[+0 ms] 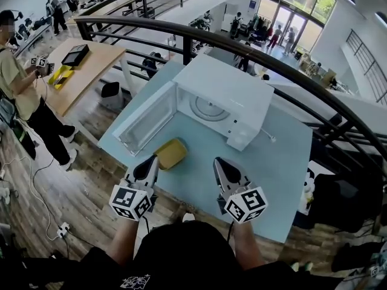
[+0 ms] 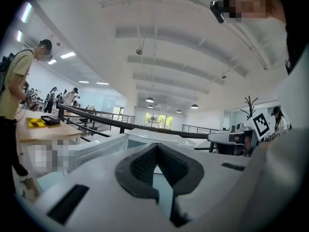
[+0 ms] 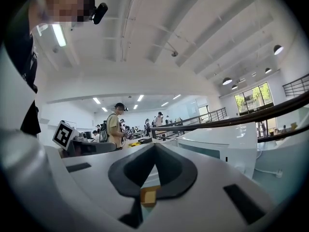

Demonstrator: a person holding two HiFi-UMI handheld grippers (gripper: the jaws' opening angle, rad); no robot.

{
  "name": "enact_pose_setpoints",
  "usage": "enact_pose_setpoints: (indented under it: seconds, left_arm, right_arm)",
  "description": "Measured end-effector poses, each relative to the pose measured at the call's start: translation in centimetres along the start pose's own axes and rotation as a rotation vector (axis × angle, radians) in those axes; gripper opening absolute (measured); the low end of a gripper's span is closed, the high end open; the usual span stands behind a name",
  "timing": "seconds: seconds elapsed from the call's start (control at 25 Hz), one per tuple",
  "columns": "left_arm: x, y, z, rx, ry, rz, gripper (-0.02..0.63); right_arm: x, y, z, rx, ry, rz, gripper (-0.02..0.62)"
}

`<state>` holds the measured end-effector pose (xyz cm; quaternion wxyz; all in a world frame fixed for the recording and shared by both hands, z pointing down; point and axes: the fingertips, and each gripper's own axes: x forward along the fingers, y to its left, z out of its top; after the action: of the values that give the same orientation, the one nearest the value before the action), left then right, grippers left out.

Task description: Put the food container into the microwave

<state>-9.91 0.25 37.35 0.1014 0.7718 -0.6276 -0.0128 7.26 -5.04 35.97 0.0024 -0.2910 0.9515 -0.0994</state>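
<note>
Pale blue surface (image 1: 279, 162) carries an open microwave (image 1: 225, 101) and a yellow container (image 1: 170, 153) — left gripper (image 1: 153, 161) and right gripper (image 1: 218, 162) hover nearby, fingers together, empty.

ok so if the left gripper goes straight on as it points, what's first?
Probably the yellow container, lying on the table just ahead of the left gripper. Height is unclear: if it rides above the container, the open microwave door comes next.

The head view looks steeply down on the microwave (image 1: 224, 101) from above its open front, taking in the whole bench (image 1: 284, 162). Each gripper view sits low before the microwave, facing it almost level and close; all three share it.
</note>
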Motion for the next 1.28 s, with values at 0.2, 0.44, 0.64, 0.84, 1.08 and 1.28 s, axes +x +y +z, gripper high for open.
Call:
enact_pose_setpoints:
  seconds: [0.2, 0.44, 0.64, 0.84, 1.08, 1.28]
  left_arm:
    - [2.1, -0.1, -0.8, -0.025, 0.012, 0.01, 0.008]
    - [3.0, 1.0, -2.6, -0.078, 0.046, 0.044, 0.008]
    - [4.1, 1.7, -3.9, -0.079, 0.093, 0.067, 0.008]
    - [4.7, 2.8, -5.4, -0.135, 0.115, 0.08, 0.008]
    - [5.4, 4.4, -8.3, -0.195, 0.164, 0.07, 0.008]
    - [5.3, 6.9, -11.9, -0.227, 0.228, 0.128, 0.008]
  right_arm:
    - [0.7, -2.3, -0.3, 0.005, 0.017, 0.006, 0.006]
    - [1.5, -3.3, -1.4, 0.008, 0.044, 0.019, 0.006]
    - [2.7, -4.0, -2.1, 0.055, 0.048, 0.048, 0.006]
    - [5.2, -2.7, -3.9, 0.06, 0.087, 0.099, 0.006]
    - [8.4, -0.8, -6.1, 0.057, 0.134, 0.151, 0.006]
    - [10.2, -0.3, -8.1, 0.059, 0.188, 0.169, 0.006]
